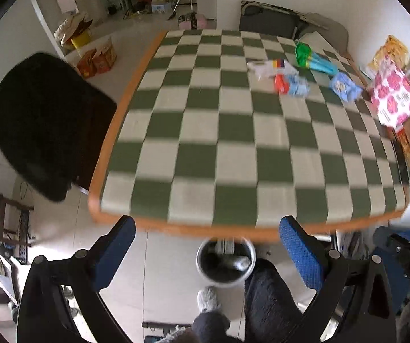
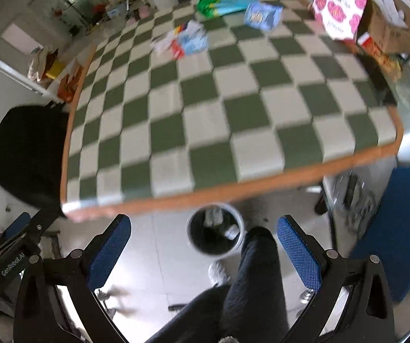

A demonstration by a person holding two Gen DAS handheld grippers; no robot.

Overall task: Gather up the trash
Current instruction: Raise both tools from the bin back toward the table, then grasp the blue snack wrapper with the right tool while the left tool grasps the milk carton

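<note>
Several crumpled wrappers lie at the far right of the checkered table [image 1: 205,143]: a green and blue bag [image 1: 313,57], a blue packet [image 1: 343,84], a red and blue wad [image 1: 290,84] and a white wrapper [image 1: 265,67]. They also show in the right wrist view, the blue packet [image 2: 263,14] and the wad [image 2: 187,41] among them. A round trash bin [image 1: 225,261] [image 2: 215,230] stands on the floor under the table's near edge with some trash inside. My left gripper [image 1: 207,248] and right gripper [image 2: 205,243] are both open and empty, held over the floor above the bin.
A black chair [image 1: 42,120] stands left of the table. A pink-flowered box [image 1: 393,97] and cartons crowd the table's right side. The person's dark-trousered leg [image 2: 250,285] and slipper [image 1: 207,300] are beside the bin. A blue panel [image 2: 405,228] stands at right.
</note>
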